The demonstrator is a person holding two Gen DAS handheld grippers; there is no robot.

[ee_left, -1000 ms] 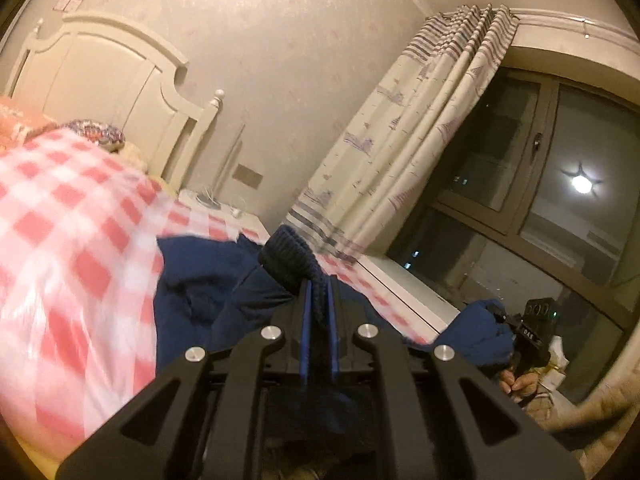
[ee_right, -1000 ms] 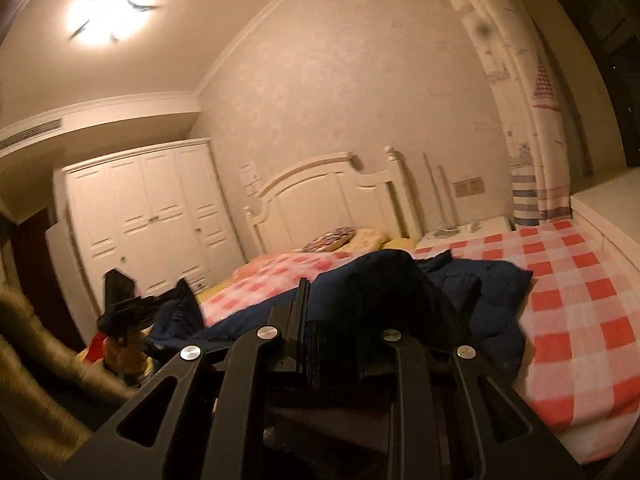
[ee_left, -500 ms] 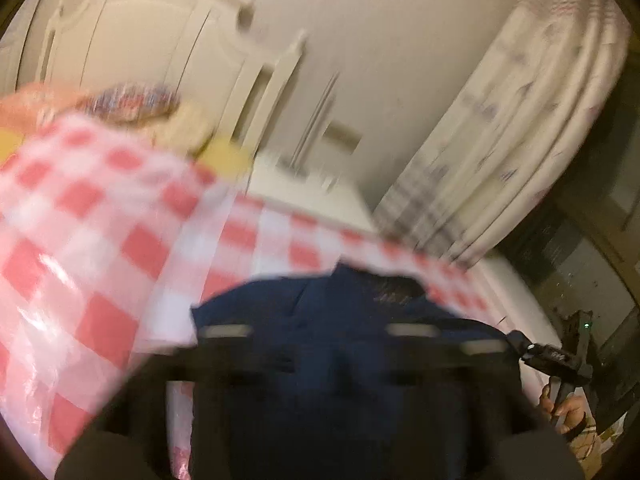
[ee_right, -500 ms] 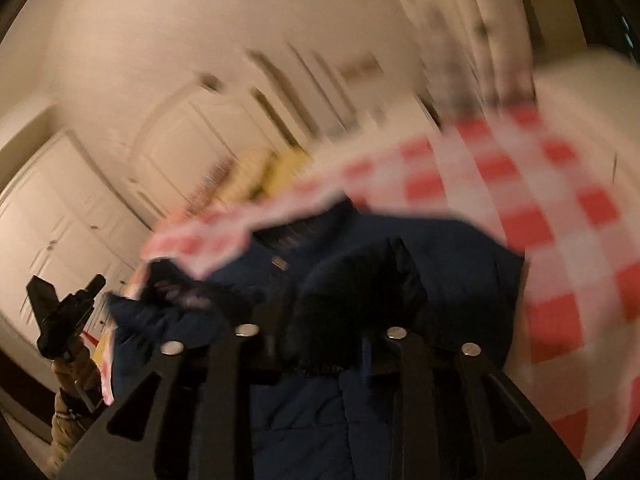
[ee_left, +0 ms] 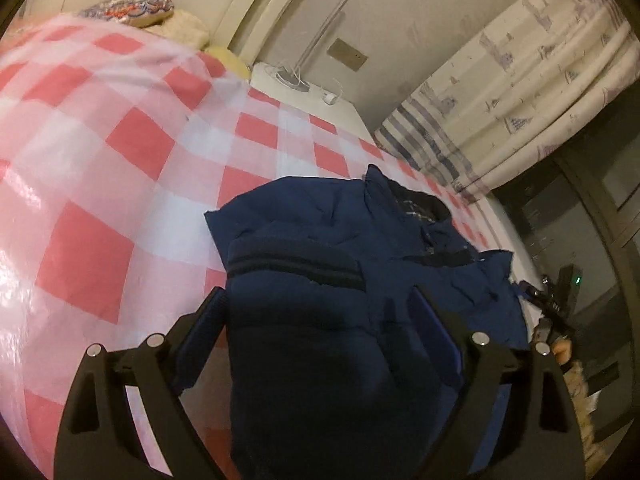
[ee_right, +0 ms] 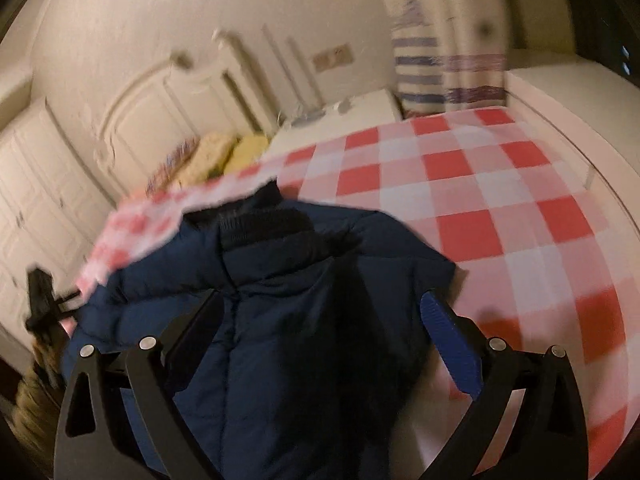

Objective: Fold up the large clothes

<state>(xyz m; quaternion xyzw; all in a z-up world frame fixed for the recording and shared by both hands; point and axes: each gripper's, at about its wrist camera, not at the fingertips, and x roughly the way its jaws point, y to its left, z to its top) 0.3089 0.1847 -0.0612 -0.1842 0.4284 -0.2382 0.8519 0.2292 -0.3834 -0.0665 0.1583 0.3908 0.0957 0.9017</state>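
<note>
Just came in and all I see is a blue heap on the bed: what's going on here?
A person is folding a navy padded jacket on a bed with a red-and-white checked cover, a handheld gripper in each hand. Both the left gripper and the right gripper have just been opening: their fingers stand wide apart, with jacket fabric lying between them but not pinched. The jacket lies bunched on the cover, its dark knit collar towards the headboard.

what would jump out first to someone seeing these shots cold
A dark blue jacket lies bunched on a red and white checked bedspread. Between the open left gripper and open right gripper it fills the foreground. Behind stand a white headboard and striped curtain.
</note>
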